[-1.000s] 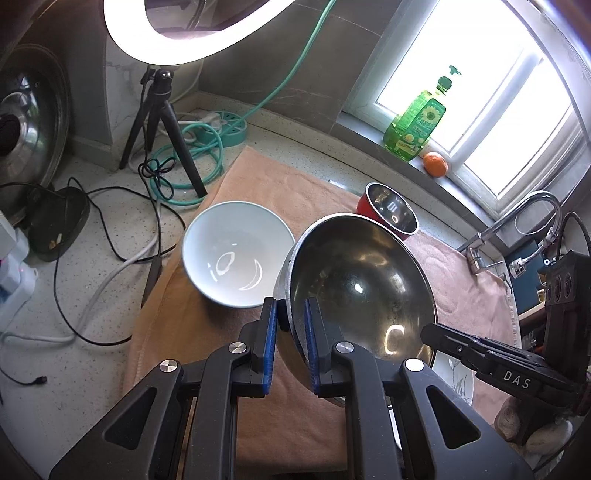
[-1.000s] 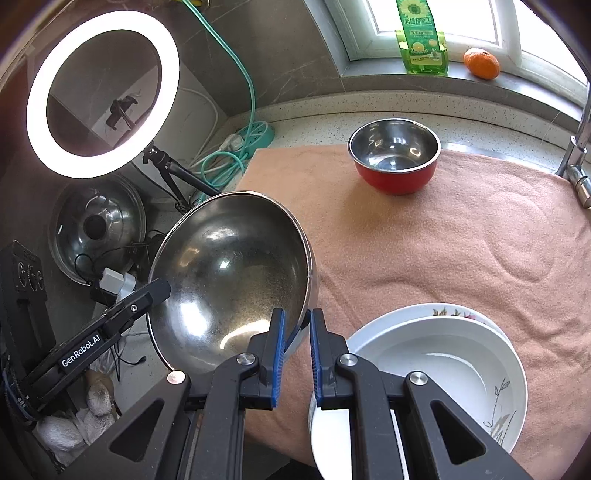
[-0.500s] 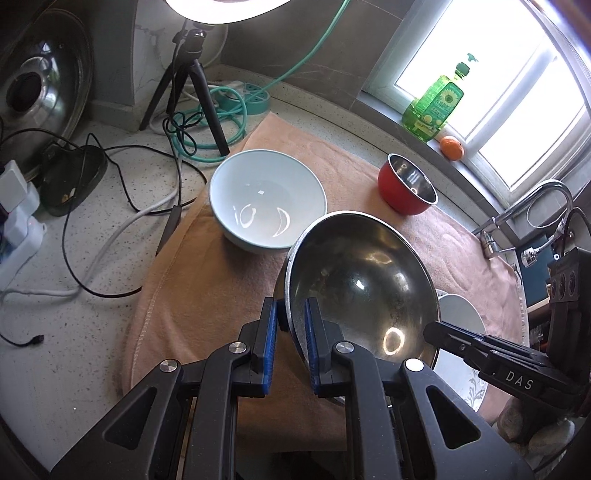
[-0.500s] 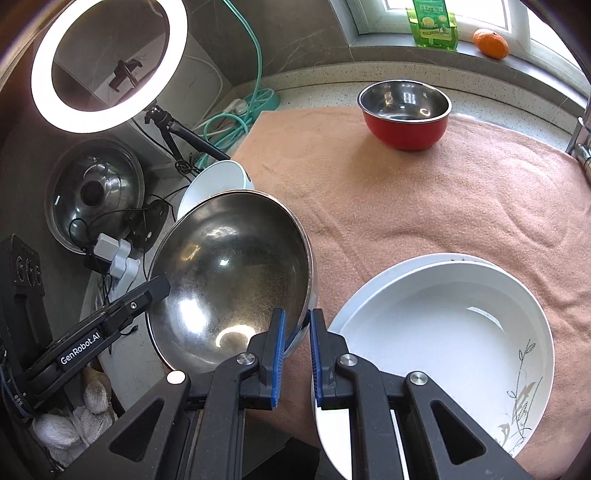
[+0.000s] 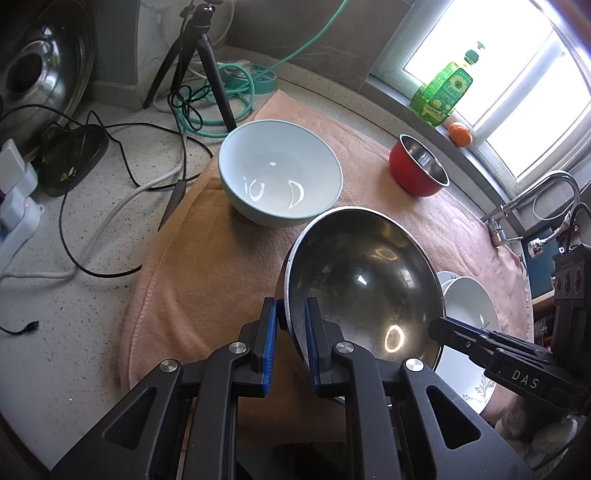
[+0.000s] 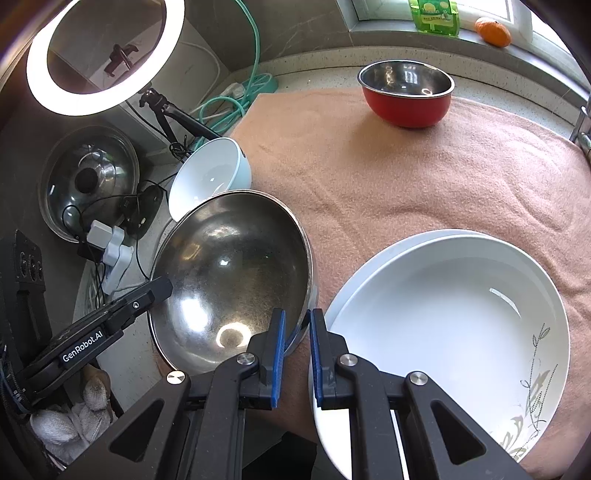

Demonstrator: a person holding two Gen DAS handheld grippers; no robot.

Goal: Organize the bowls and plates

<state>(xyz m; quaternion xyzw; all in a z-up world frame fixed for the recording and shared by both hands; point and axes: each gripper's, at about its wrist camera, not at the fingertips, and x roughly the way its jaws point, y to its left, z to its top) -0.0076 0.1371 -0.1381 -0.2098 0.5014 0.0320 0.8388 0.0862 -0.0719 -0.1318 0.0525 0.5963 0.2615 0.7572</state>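
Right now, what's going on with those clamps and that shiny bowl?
Left hand-held gripper and right hand-held gripper both shut on large steel bowl. White ceramic bowl just beyond it, stacked plates beside.

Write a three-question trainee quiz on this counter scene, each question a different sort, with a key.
1. True or false: both the left hand-held gripper and the right hand-held gripper clamp the rim of the large steel bowl.
2. Which dish has a red outside? A. pale blue bowl B. small steel-lined bowl C. white plate
3. Fill in: the orange fruit sits on the window ____.

Key: 1 true; 2 B; 3 sill.
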